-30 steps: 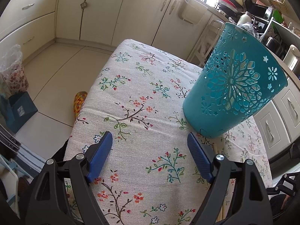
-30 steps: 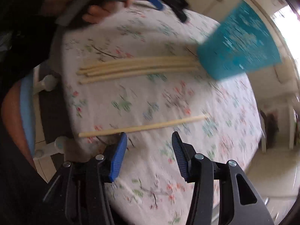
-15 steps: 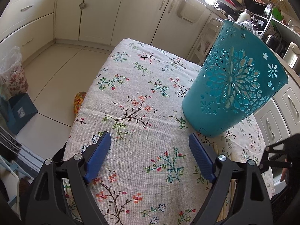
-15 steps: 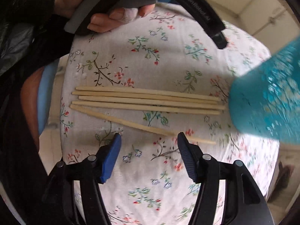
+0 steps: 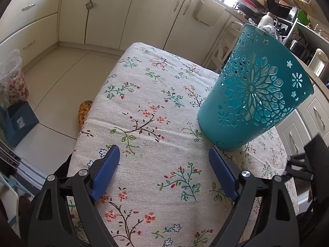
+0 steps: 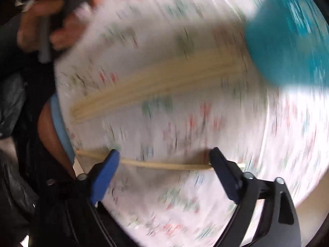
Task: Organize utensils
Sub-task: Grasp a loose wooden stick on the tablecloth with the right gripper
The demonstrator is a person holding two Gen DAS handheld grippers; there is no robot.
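A teal cut-out basket (image 5: 255,103) stands upright on the floral tablecloth (image 5: 148,94), just beyond my left gripper's right finger. My left gripper (image 5: 163,150) hovers over bare cloth, its jaws wide and still opening, with nothing between them. The right wrist view is smeared by motion. There my right gripper (image 6: 164,154) points down at the cloth, its jaws opening. A single wooden chopstick (image 6: 164,164) lies crosswise under both fingertips, and the pads do not press on it. A bundle of several chopsticks (image 6: 156,82) lies further out, reaching the basket (image 6: 287,41).
A hand (image 6: 61,26) holding the left gripper's handle shows at the top left. The table edge (image 5: 88,123) drops to a tiled floor with a blue box (image 5: 18,121) and a plastic bag (image 5: 11,78). Cream cabinets (image 5: 144,12) and a crowded counter (image 5: 267,2) stand behind.
My right gripper swung across the table and spread its jaws wide; the lone chopstick now lies across its fingertips. The left view barely changed, its jaws a little wider.
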